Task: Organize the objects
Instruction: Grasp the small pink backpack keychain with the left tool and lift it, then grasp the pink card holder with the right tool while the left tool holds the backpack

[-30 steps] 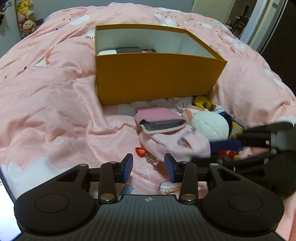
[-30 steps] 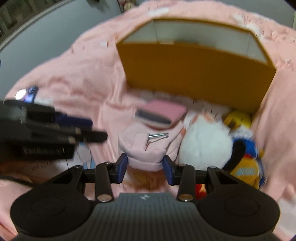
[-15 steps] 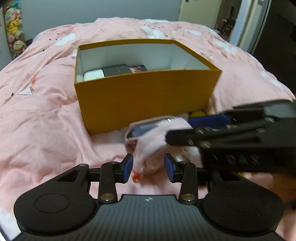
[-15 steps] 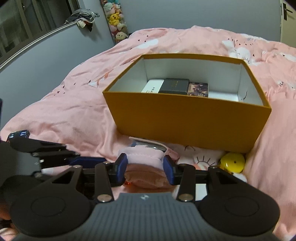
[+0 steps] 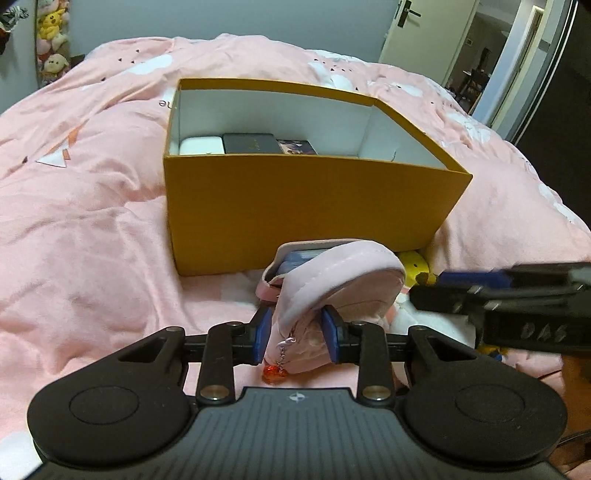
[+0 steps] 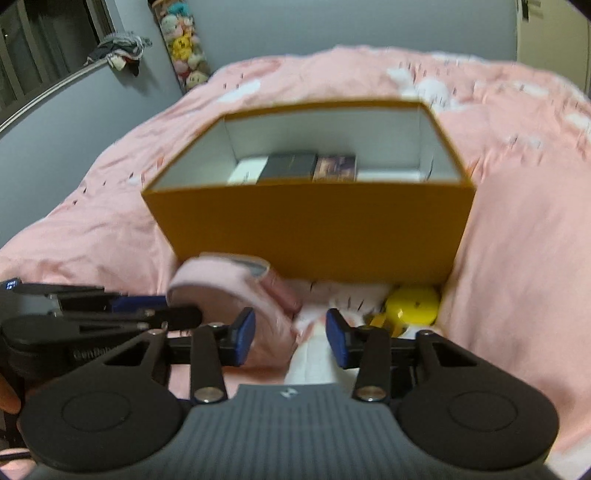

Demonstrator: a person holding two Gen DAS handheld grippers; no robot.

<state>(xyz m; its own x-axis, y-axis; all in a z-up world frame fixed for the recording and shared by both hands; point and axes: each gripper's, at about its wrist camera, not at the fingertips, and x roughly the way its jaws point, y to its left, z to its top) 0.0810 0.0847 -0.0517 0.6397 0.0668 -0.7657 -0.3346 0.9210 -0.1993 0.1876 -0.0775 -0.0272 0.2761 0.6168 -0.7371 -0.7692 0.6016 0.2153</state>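
Observation:
An open orange box (image 5: pixel 303 206) stands on the pink bedspread (image 5: pixel 92 240); it holds a white case (image 5: pixel 201 145), a black case (image 5: pixel 249 143) and a picture card box (image 5: pixel 295 146). In front of it a soft pink pouch (image 5: pixel 343 273) with a dark item (image 5: pixel 299 258) inside is raised off the bed. My left gripper (image 5: pixel 297 334) is closing, its pads pressing the pouch's lower end, and a red charm (image 5: pixel 274 373) dangles below. My right gripper (image 6: pixel 290 339) is closing slightly. The pouch (image 6: pixel 221 288) brushes its left pad only, and a white plush (image 6: pixel 314 354) lies beneath.
A yellow plush (image 6: pixel 413 304) lies against the box's near right corner (image 6: pixel 454 258). Plush toys (image 6: pixel 183 48) hang on the grey wall and clothes (image 6: pixel 118 50) sit on a rail at the left. An open door (image 5: pixel 417 33) is at the far right.
Both grippers came in around the pink pouch. The left jaws narrowed onto it and the pouch now stands raised off the bed. Both views tilted up toward the box.

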